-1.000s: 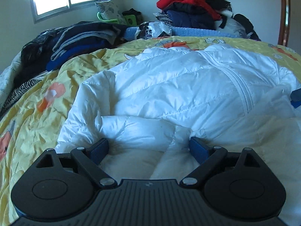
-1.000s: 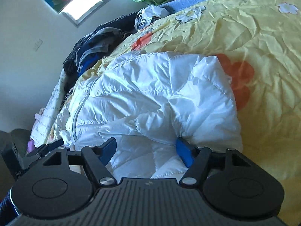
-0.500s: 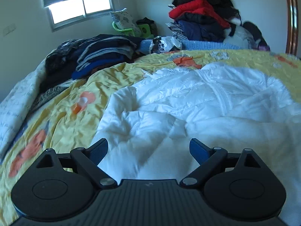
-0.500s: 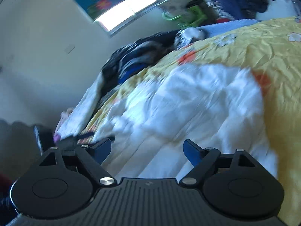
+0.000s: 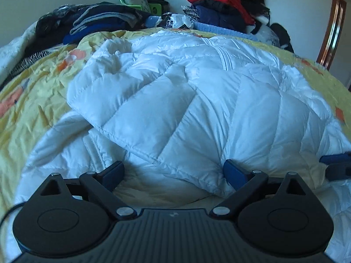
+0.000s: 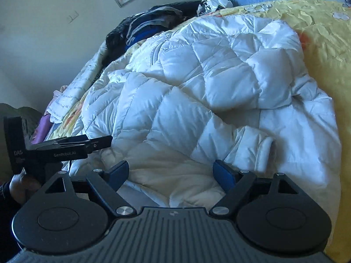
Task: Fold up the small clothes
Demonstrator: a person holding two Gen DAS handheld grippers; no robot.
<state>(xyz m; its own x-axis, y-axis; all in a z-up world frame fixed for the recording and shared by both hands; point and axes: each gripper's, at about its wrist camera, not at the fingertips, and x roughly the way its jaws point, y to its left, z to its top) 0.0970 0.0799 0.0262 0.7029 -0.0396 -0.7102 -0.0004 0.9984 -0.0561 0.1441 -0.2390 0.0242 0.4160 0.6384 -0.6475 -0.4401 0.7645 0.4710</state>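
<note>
Yellow flowered bedding (image 5: 39, 92) covers the bed where a white puffer jacket (image 5: 197, 100) lies spread. Nearest, the left gripper (image 5: 173, 172) and right gripper (image 6: 171, 172) both stand with jaws apart over its near hem, nothing pinched. A second ago each had padded cloth bunched between its jaws; now both sleeves lie crossed over the chest, so the sleeve fold looks done and a lengthwise fold probably comes next. The jacket's near edge is hidden beneath the grippers. Beyond, a dark clothes pile (image 5: 96, 19) and red-topped stack (image 5: 221, 2) crowd the wall.
</note>
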